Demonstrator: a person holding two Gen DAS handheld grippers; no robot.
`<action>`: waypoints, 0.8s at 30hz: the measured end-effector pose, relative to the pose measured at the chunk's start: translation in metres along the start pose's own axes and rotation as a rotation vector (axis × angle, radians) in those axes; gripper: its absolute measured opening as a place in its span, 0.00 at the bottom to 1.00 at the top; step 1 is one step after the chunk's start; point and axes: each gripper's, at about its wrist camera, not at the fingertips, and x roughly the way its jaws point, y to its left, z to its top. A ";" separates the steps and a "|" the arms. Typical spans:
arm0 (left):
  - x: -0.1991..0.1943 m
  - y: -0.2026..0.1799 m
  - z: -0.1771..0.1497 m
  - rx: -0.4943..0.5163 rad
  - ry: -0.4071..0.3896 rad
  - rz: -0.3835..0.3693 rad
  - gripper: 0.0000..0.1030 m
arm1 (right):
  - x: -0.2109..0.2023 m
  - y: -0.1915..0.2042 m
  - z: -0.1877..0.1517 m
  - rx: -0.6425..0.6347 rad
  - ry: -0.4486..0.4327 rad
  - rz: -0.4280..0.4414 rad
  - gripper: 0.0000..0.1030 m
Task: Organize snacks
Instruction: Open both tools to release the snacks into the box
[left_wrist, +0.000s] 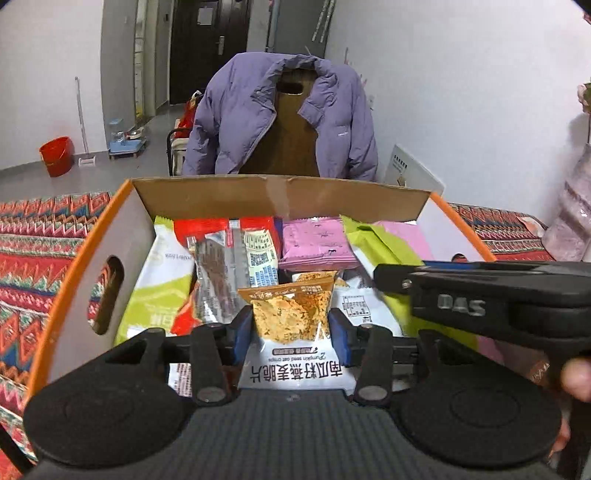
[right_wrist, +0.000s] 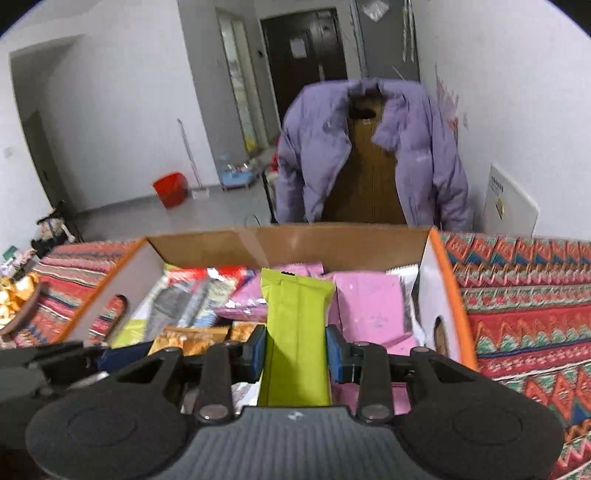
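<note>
An open cardboard box (left_wrist: 207, 199) with orange edges stands on the patterned cloth, filled with several snack packets. Over its near side my left gripper (left_wrist: 291, 332) is shut on an oat crisp packet (left_wrist: 291, 314), brown on top and white below, held upright between the blue pads (left_wrist: 243, 328). In the right wrist view my right gripper (right_wrist: 295, 354) is shut on a long lime-green packet (right_wrist: 295, 310) above the same box (right_wrist: 332, 243). The right gripper's black body (left_wrist: 480, 295) reaches in from the right in the left wrist view.
Pink packets (right_wrist: 369, 306), a red packet (left_wrist: 207, 227) and a white-green bag (left_wrist: 162, 284) lie in the box. A chair with a purple jacket (left_wrist: 236, 122) stands behind the table. Red patterned cloth (right_wrist: 524, 317) covers the table on both sides. A red bucket (left_wrist: 55, 155) sits on the floor.
</note>
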 end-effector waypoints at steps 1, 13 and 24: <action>0.001 0.000 -0.002 0.006 -0.006 0.000 0.48 | 0.002 0.003 -0.003 -0.009 0.001 -0.011 0.33; -0.043 0.007 0.002 0.088 -0.073 0.013 0.76 | -0.029 0.006 0.002 -0.056 -0.020 -0.042 0.53; -0.120 0.037 0.007 0.103 -0.247 0.198 0.99 | -0.138 0.009 0.007 -0.182 -0.184 -0.113 0.96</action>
